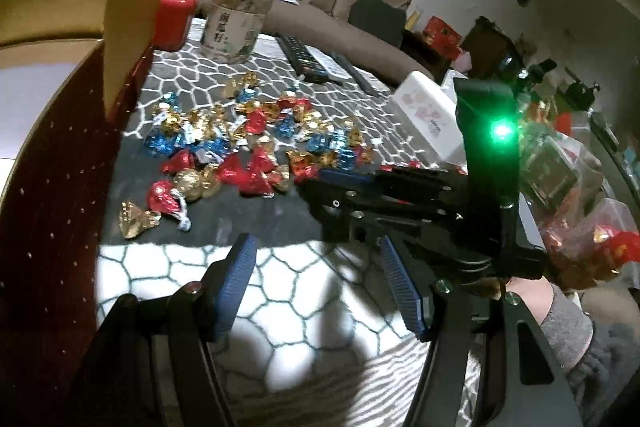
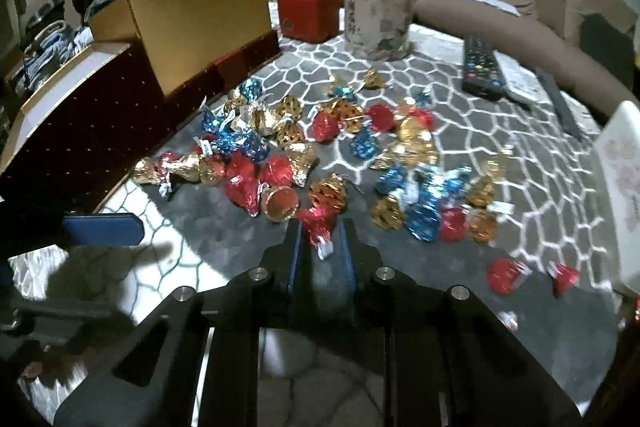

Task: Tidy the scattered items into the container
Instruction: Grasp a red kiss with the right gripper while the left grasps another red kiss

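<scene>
Crinkled, glossy foil wraps the candies (image 2: 280, 163) at mid-frame on a soft, matt patterned cloth (image 2: 500, 131), while the box (image 2: 80, 143) at left looks like matt dark-red card with gold flaps, beside a clear plastic jar (image 2: 378, 15) and shiny red tin (image 2: 308, 11)

The left hand-held gripper (image 1: 316, 279) tilts downward, blue pads spread with nothing between them. At its 2 o'clock, the right hand-held gripper (image 2: 320, 231) angles downward, jaws nearly together, pinching a red foil-wrapped candy (image 2: 319, 221).
</scene>
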Action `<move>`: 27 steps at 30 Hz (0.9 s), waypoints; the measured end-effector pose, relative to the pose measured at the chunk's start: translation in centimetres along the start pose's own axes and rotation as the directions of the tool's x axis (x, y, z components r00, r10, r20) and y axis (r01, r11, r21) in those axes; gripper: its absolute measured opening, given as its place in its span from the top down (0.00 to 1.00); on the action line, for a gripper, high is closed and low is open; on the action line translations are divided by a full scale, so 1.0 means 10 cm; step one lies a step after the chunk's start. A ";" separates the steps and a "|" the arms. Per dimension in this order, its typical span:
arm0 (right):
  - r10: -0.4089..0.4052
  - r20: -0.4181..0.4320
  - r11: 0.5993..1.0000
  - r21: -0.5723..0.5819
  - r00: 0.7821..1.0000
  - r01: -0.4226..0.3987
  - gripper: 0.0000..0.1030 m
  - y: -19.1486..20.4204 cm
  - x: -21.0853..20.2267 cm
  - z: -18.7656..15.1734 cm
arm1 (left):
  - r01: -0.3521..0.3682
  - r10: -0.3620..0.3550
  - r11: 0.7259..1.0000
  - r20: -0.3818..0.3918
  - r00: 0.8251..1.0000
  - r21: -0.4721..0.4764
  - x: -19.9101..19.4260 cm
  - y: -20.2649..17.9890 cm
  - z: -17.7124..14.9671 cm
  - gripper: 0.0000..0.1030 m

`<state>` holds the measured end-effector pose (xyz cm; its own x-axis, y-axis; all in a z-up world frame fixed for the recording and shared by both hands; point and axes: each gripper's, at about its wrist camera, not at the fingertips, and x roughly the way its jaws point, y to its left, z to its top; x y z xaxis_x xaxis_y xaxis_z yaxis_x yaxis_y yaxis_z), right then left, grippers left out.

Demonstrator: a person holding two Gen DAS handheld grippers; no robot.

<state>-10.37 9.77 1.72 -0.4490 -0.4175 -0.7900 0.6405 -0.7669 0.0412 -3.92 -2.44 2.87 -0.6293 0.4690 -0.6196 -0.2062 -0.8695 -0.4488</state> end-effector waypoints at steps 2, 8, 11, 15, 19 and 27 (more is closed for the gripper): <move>-0.001 0.003 1.000 0.002 1.000 0.001 0.83 -0.02 0.05 0.01 | 0.000 0.000 1.000 0.000 1.000 -0.003 0.03 0.00 0.02 0.37; 0.001 0.019 0.998 0.061 1.000 -0.002 0.90 -0.13 -0.04 -0.01 | -0.007 0.007 0.999 0.004 1.000 -0.032 0.07 0.04 0.09 0.36; -0.021 0.016 0.995 0.097 1.000 0.019 0.90 -0.18 -0.28 -0.08 | -0.038 0.038 0.999 0.006 0.999 -0.002 0.15 0.00 0.16 0.35; -0.031 0.041 0.991 0.130 0.999 0.026 0.90 -0.17 -0.71 -0.27 | -0.155 0.155 0.984 0.006 0.988 0.087 0.36 -0.07 0.27 0.35; -0.020 0.082 0.984 0.179 0.996 0.005 0.90 -0.17 -1.07 -0.44 | -0.197 0.202 0.969 -0.022 0.979 0.147 0.58 -0.06 0.34 0.35; 0.016 0.126 0.973 0.227 0.992 -0.044 0.90 -0.25 -1.18 -0.53 | -0.209 0.227 0.954 -0.065 0.972 0.217 0.68 -0.01 0.36 0.58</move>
<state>-3.38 19.16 7.68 -0.5135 -0.4876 -0.7061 0.5017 -0.8382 0.2140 -10.89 0.32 0.98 -0.6098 0.2680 -0.7459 -0.2278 -0.9607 -0.1589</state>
